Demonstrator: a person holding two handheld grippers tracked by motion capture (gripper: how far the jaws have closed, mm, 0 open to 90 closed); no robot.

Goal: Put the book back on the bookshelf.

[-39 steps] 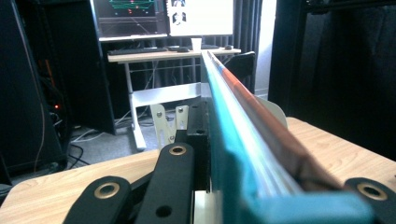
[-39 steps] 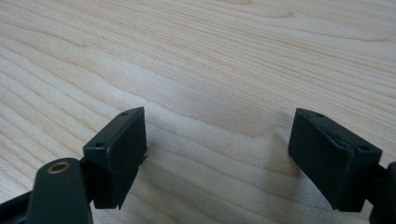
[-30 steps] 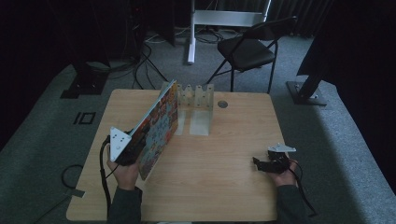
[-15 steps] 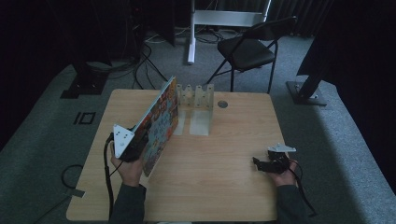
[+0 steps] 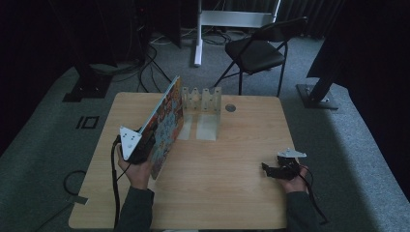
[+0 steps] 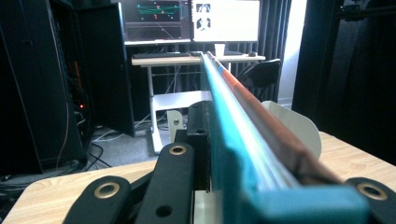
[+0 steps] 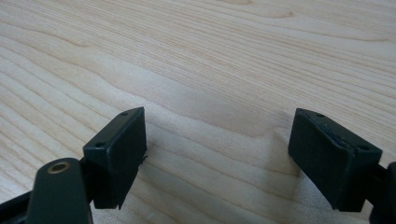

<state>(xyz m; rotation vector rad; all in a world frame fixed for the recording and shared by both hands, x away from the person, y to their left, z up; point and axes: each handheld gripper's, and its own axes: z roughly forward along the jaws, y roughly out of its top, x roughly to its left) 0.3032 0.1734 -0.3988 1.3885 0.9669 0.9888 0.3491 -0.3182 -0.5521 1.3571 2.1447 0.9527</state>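
Left gripper (image 5: 145, 145), jaws clamping the picture book (image 5: 167, 123) tilted above the table's (image 5: 232, 193) left half, is heading for the clear slotted rack (image 5: 202, 101); keep spine aligned with a slot; right gripper (image 5: 280, 170) is resting empty, jaws wide apart.

Dim, murky room; soft focus

The book (image 5: 164, 123) stands tilted on edge across the left half of the table (image 5: 232, 193), walling off the left side from the middle – its far end sits just beside the clear rack (image 5: 202, 102) at the back edge. Bare wood lies between book and right gripper (image 5: 270, 170) – and under its spread jaws
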